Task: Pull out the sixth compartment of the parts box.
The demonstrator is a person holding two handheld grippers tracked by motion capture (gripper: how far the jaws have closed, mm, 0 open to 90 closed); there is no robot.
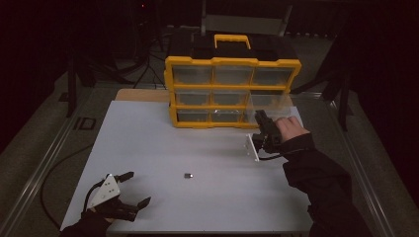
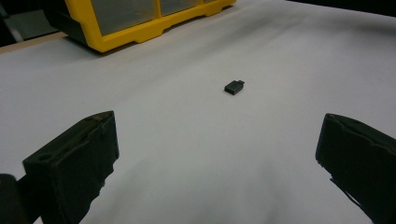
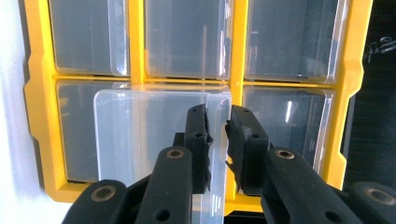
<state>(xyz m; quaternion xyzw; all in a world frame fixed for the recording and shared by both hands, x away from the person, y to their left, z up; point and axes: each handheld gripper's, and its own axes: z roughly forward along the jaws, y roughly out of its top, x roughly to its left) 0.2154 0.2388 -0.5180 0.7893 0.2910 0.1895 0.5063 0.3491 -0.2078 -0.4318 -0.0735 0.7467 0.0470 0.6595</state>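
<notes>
Nearest, the left gripper [image 1: 132, 191] rests wide open and empty on the white table [image 1: 207, 148], short of a small black adapter [image 2: 234, 87]. Farther off, the right gripper [image 3: 217, 122] pinches the front wall of a clear drawer [image 3: 154, 135] drawn partly from the yellow organizer [image 1: 232, 91]; the drawer looks light, stiff and slippery, best held at that front lip.

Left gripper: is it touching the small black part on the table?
Apart. In the left gripper view, bare white table separates its open fingers from the small black part.

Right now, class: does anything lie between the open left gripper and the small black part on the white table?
Nothing visible does: bare white table lies between the left gripper and the small black part.
</notes>
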